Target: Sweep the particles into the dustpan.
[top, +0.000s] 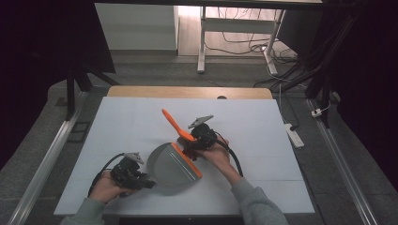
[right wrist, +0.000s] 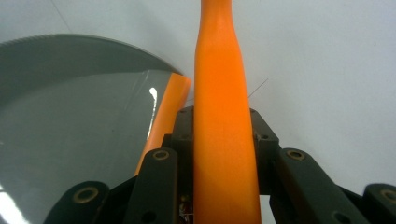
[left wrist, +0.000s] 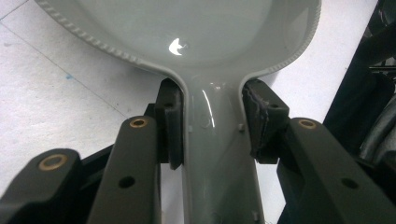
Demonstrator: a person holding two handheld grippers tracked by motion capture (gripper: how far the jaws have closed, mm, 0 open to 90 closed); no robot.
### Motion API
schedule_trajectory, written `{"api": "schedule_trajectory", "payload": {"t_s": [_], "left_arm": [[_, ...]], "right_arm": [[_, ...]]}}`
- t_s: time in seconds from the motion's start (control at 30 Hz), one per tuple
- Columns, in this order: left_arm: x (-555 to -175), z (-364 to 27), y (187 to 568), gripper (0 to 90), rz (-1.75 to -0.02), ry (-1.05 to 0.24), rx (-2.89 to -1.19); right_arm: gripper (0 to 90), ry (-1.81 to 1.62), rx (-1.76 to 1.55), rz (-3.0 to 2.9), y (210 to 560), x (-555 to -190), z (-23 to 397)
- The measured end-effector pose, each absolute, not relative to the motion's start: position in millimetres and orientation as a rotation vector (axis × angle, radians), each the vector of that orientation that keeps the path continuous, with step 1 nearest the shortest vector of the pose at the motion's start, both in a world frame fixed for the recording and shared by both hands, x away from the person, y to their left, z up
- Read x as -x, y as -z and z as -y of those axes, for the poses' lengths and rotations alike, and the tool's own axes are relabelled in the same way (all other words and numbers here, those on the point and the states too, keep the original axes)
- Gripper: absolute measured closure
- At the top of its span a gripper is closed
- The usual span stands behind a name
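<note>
A grey dustpan with an orange front lip lies on the white table near its front. My left gripper is shut on the dustpan's grey handle, with a pad pressed on each side just behind the pan. My right gripper is shut on an orange brush handle that slants up and away to the left. In the right gripper view the orange handle runs up between the jaws, with the dustpan and its orange lip to the left.
The white table top has a wooden strip along its far edge. On the floor to the right lie a power strip and cables. Metal rails flank the table, and a desk frame stands beyond.
</note>
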State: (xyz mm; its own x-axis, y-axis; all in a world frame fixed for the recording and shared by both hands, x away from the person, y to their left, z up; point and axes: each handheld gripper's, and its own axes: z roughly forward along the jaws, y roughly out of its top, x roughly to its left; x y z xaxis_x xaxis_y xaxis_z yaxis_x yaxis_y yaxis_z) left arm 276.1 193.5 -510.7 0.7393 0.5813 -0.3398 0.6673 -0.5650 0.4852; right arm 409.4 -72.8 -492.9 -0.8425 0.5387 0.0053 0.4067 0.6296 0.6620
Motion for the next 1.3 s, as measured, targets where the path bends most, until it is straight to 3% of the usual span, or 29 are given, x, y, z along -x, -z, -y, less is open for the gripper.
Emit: {"api": "schedule_trajectory", "payload": {"t_s": [1.3], "left_arm": [[-275, -193, 512, 61.3, -0.938, 0.185, -2.337]], "right_arm": [[70.8, -1.104, -0.589, -2.766, 485, -366, 34]]}}
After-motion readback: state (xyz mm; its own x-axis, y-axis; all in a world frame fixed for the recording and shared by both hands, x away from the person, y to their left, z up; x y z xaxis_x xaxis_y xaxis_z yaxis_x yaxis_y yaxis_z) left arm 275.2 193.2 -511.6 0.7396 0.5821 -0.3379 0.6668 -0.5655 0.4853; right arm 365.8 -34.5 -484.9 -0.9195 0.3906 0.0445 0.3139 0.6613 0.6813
